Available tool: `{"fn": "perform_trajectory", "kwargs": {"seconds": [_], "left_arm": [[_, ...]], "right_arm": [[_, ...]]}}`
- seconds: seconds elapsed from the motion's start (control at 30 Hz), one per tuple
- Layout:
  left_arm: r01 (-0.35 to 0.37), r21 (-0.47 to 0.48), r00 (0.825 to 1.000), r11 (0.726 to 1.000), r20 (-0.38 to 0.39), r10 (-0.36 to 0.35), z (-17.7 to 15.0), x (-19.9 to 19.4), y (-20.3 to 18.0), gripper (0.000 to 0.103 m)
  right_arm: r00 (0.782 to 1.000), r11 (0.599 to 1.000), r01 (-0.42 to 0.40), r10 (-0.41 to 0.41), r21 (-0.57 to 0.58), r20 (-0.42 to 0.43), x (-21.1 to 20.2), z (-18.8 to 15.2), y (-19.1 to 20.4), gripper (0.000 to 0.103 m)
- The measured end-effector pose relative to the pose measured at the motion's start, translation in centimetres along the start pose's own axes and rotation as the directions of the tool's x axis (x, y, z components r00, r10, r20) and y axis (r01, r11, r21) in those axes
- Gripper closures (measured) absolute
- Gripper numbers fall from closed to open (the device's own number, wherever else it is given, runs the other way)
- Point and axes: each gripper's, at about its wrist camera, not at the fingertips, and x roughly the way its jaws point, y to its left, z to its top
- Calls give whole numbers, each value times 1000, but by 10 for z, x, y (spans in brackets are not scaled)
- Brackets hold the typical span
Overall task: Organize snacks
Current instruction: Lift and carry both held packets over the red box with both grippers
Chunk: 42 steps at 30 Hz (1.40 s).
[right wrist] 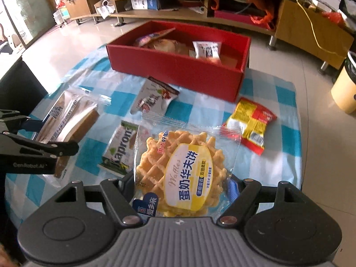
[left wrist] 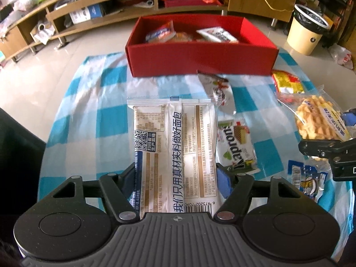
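My left gripper (left wrist: 176,173) is shut on a long white bread packet (left wrist: 174,146), which also shows from the side in the right wrist view (right wrist: 66,122). My right gripper (right wrist: 182,184) is shut on a clear waffle packet (right wrist: 184,166), also in the left wrist view (left wrist: 318,120). A red box (left wrist: 200,60) stands at the far side of the checked cloth and holds several snack packets; it also shows in the right wrist view (right wrist: 178,69). Both grippers hold their packets short of the box.
On the blue-and-white cloth (left wrist: 89,115) lie a Kapron wafer pack (left wrist: 238,146), a white-red sachet (left wrist: 220,91), a yellow-red packet (right wrist: 251,124) and a blue packet (left wrist: 307,180). A cream bin (left wrist: 304,29) and low wooden shelves (left wrist: 77,6) stand beyond.
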Motion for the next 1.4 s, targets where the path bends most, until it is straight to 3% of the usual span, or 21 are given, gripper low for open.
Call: {"fn": "perform_trajectory", "kwargs": {"seconds": [0.77, 1.4], "left_arm": [[-20, 36, 991, 999, 136, 15, 55, -45, -20, 27], [-28, 31, 987, 999, 159, 23, 88, -45, -24, 27]], "right_arm": [[995, 999, 7, -4, -37, 105, -43, 48, 11, 31], [989, 1000, 19, -17, -7, 150, -46, 80, 2, 31]]}}
